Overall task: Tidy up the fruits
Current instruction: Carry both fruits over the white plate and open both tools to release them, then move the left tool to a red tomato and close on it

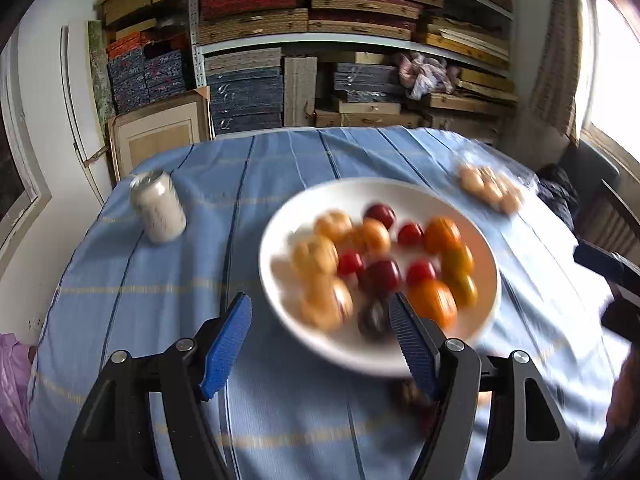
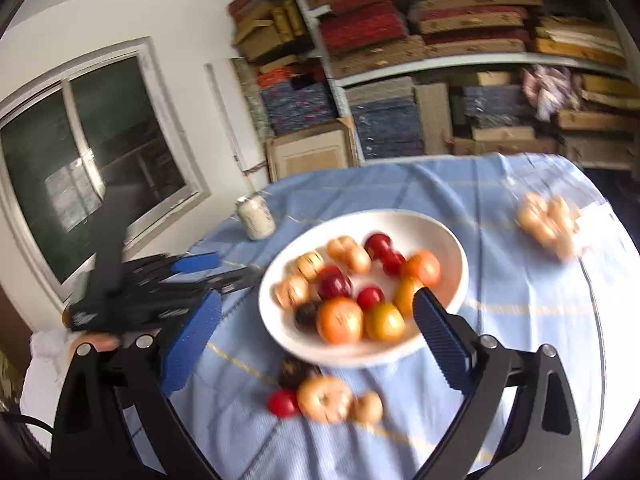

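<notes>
Left wrist: plate point(image 1: 280, 216) of blurred, seemingly mixed fruits point(image 1: 380, 264) between spread fingers point(image 1: 228, 340).

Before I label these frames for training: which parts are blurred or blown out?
Left wrist view: the fruit plate and the can are motion-smeared, shelves sharper, the window blown out. Right wrist view: blur everywhere, worst on the left gripper and the loose fruit on the tablecloth.
</notes>
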The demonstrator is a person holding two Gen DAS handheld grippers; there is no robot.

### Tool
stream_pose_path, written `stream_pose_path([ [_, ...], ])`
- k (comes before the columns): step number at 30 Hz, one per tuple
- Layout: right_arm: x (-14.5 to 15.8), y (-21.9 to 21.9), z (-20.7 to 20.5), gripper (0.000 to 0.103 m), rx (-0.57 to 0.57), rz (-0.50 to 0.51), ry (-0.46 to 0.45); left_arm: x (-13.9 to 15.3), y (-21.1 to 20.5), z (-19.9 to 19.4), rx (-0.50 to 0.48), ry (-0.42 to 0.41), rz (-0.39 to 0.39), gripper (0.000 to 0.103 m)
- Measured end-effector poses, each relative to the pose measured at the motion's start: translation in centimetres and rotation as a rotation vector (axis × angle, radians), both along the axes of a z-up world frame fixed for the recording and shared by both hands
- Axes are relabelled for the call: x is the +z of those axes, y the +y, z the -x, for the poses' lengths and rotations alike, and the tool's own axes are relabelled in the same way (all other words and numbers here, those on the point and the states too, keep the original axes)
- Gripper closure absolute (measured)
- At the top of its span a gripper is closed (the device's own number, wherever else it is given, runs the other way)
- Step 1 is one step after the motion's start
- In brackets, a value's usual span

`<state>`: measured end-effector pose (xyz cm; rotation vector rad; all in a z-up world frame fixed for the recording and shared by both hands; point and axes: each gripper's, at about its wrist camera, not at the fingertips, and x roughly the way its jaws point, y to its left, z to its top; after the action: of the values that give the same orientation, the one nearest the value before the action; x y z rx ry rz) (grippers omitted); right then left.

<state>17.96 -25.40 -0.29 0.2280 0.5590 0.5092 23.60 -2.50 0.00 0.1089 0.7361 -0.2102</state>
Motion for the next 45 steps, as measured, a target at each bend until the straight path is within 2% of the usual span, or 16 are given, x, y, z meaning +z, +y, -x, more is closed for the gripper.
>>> stream_pose_path([
  [4,-3.4,-2.4,2.8,0.008,-0.102,-0.054,0.008,-2.3,-0.7,4.1,-0.005,-0.018,-0.009,0.024],
  [7,-5.0,-3.1,2.8,0.008,-0.149,-0.003,0.041,-4.1,-1.1,5.9,-0.012,-0.037,-0.008,0.024],
  [11,-5.2,-3.6,2.5,0.007,-0.156,-0.007,0.05,-5.5,-2.1,6.6,-0.046,-0.033,-0.05,0.024],
  [17,-5.8,-3.2,2.1,0.005,-0.161,0.008,0.084,-6.1,-3.5,7.5,-0.154,-0.037,-0.028,0.024],
  [21,-6.0,-3.1,1.8,0.005,-0.164,0.011,0.094,-6.8,-4.7,7.4,-0.192,-0.01,-0.056,0.024],
  [24,-6.2,-3.1,1.6,0.005,-0.157,0.005,0.105,-7.6,-5.3,6.8,-0.19,0.018,-0.086,0.024],
  [29,-6.3,-2.8,1.5,0.005,-0.154,0.007,0.115,-8.1,-5.3,6.0,-0.169,0.048,-0.078,0.024],
  [36,-6.5,-2.7,1.5,0.005,-0.148,-0.002,0.132,-9.1,-5.0,4.5,-0.138,0.131,-0.071,0.023],
  [43,-6.9,-2.6,1.3,0.005,-0.142,0.001,0.149,-8.8,-2.1,4.8,-0.068,0.116,-0.083,0.023],
  [45,-7.0,-2.5,1.2,0.005,-0.134,0.0,0.155,-8.6,-1.3,5.1,-0.066,0.115,-0.062,0.023],
])
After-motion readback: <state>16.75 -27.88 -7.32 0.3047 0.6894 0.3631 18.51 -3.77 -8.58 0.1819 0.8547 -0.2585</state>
